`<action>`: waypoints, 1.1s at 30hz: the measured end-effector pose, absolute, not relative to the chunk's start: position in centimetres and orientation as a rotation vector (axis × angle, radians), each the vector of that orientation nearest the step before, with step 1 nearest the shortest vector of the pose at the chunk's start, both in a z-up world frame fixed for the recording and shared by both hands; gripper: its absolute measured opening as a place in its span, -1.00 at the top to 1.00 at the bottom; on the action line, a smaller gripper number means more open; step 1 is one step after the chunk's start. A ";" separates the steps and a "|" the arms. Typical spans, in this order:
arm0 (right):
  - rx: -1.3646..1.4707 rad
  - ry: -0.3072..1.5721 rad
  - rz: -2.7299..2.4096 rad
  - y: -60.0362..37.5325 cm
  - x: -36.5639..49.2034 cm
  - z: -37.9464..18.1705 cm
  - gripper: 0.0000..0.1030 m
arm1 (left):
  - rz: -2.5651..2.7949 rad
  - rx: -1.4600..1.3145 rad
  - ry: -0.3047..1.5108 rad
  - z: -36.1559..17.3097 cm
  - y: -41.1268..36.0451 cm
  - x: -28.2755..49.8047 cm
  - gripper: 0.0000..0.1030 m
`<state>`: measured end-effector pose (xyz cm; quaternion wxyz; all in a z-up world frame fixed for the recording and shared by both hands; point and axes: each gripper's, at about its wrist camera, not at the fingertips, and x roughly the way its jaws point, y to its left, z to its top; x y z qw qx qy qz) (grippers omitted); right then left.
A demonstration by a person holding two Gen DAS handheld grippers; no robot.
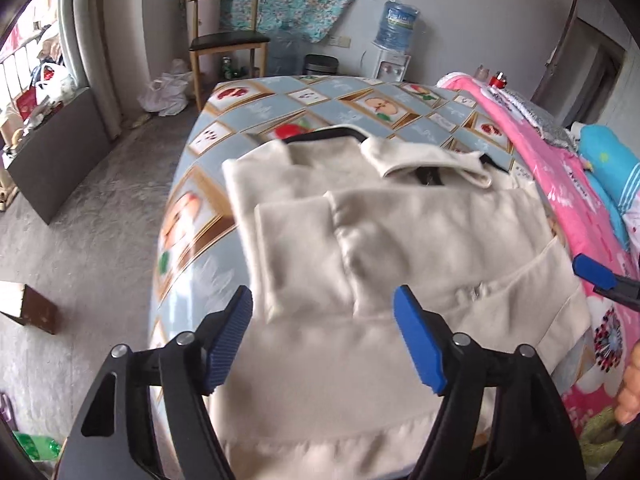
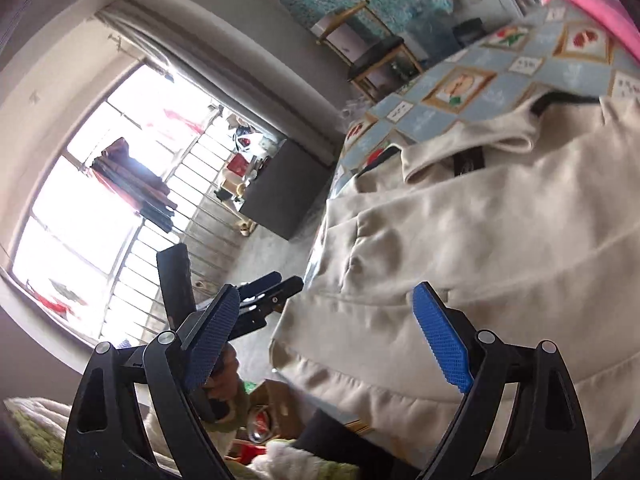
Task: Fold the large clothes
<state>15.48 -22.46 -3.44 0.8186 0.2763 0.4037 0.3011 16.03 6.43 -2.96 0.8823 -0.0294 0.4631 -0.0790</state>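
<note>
Both claws, L [image 1: 324,340] & R [image 2: 332,344], wide open, empty above coat [image 1: 360,248].

Matt cream cloth jacket [image 1: 360,248] on a glossy, probably plastic tablecloth [image 1: 280,100].

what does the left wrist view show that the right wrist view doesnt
Only the left wrist view: a water dispenser by the far wall and a blue pillow. Only the right wrist view: a barred window. Both: the cream garment partly folded on the patterned table, a wooden chair, and both grippers open, left gripper, right gripper.
</note>
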 end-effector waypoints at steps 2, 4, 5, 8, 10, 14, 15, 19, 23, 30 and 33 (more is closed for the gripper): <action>0.644 0.867 0.657 -22.2 14.7 -3.8 -0.65 | -0.159 -0.038 0.964 -3.3 6.6 14.4 -0.43; 0.658 0.867 0.661 -21.6 14.0 -3.9 -0.65 | -0.156 -0.013 0.959 -3.6 6.7 12.9 -0.45; 0.652 0.868 0.658 -21.3 13.7 -3.8 -0.65 | -0.148 0.001 0.956 -3.7 6.7 12.4 -0.46; 0.624 0.868 0.662 -20.4 13.0 -3.5 -0.65 | -0.131 0.034 0.949 -4.3 6.7 10.7 -0.48; 0.603 0.870 0.663 -19.9 12.8 -3.2 -0.65 | -0.130 0.040 0.955 -4.9 6.6 10.2 -0.48; 0.562 0.876 0.656 -19.2 12.7 -3.0 -0.65 | -0.122 0.062 0.963 -5.7 6.5 9.5 -0.48; 0.564 0.878 0.659 -19.1 12.7 -3.1 -0.65 | -0.119 0.067 0.965 -5.9 6.5 9.5 -0.48; 0.558 0.895 0.662 -18.8 13.2 -3.5 -0.65 | -0.105 0.083 0.965 -6.4 6.9 9.3 -0.48; 0.453 0.903 0.575 -18.4 13.4 -4.1 -0.65 | -0.110 0.071 0.948 -6.6 7.6 8.8 -0.48; -0.051 0.884 0.240 -14.7 13.3 -7.8 -0.65 | -0.138 0.030 0.927 -7.6 9.0 7.1 -0.48; -0.110 0.895 0.225 -13.9 13.1 -9.6 -0.65 | -0.148 0.036 0.918 -7.9 9.2 6.5 -0.48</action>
